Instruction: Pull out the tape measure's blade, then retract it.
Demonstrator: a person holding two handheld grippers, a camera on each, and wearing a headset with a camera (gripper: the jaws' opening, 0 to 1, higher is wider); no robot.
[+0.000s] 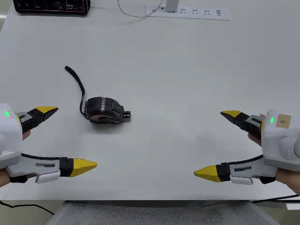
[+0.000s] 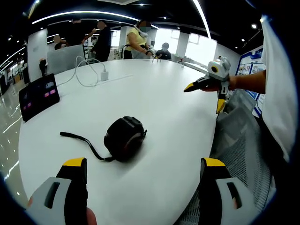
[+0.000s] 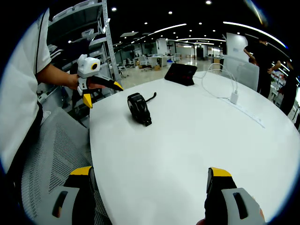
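- While the white table [image 1: 187,70] carries it, the tape measure [image 1: 105,111] lies on its side left of centre in the head view, nearer the left gripper [image 1: 76,137] than the right gripper [image 1: 207,143].
- Its case is black and rounded, with the blade wound in and only the end hook [image 1: 127,114] showing at the mouth, pointing toward the right gripper's side.
- A black wrist strap [image 1: 76,83] trails from the case across the table, away from the person.
- The left gripper hangs over the near edge of the table, its yellow-tipped jaws spread wide with nothing between them; the tape measure sits just beyond the far jaw's tip, not touched.
- The right gripper is held the same way at the other side, jaws spread wide and empty, well apart from the tape measure.
- Each gripper is held in a hand, the two facing each other across the table.
- At the far edge lie a white power strip [image 1: 187,11] with a white cable [image 1: 136,13] and a dark tablet [image 1: 51,5].
- A grey mesh chair [image 1: 140,213] shows below the near edge.
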